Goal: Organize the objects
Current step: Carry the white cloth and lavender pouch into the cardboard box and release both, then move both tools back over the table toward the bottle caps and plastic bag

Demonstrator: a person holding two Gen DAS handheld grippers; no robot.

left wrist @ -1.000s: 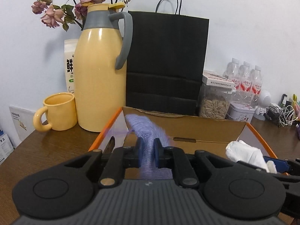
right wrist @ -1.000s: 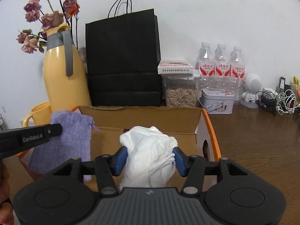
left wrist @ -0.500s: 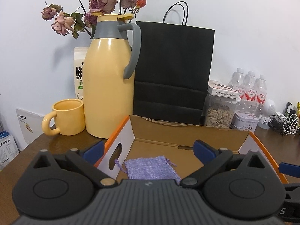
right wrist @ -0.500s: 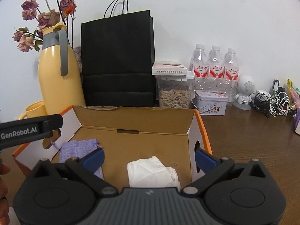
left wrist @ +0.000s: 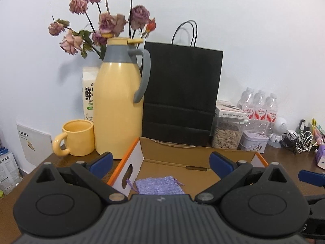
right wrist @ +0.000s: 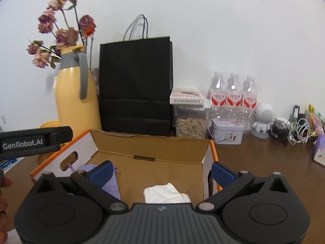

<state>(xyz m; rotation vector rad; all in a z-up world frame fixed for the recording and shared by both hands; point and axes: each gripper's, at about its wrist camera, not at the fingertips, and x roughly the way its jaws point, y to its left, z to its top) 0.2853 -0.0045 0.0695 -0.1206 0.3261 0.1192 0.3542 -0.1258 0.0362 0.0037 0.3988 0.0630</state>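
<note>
Both items down in cardboard box (right wrist: 150, 148); step in hand judged as pulling back clear after release. Left gripper (left wrist: 160, 162) spread wide, nothing between the blue pads, hovering above the box's left end. Right gripper (right wrist: 161, 170) likewise spread wide and empty, above the box's right half. To do this well: lift straight up and away, jaws kept wide, so no pad snags the pouch drawstring or drags the cloth out over the low front. Watch the left box wall with its handle cut-out and the orange-edged right wall on retreat.

Containers, left to right:
- Yellow mug (left wrist: 78, 140), on table left of the box, interior looks empty from here.
- Yellow thermos jug (left wrist: 117, 105), lid on, contents hidden; dried roses (left wrist: 105, 22) rise behind it, holder not visible.
- Cardboard box, open top: purple drawstring pouch (left wrist: 159, 186) flat on floor at left end, white crumpled cloth (right wrist: 166, 193) on floor right of centre; the two apart, rest of the floor bare.
- Black paper bag (left wrist: 180, 101), upright behind box, contents hidden.
- Clear lidded jar (right wrist: 191, 124), seeds or nuts inside, small packet on top.
- Tin (right wrist: 227, 134), lid shut.
- Three water bottles (right wrist: 233, 97), sealed, behind the tin.
</note>
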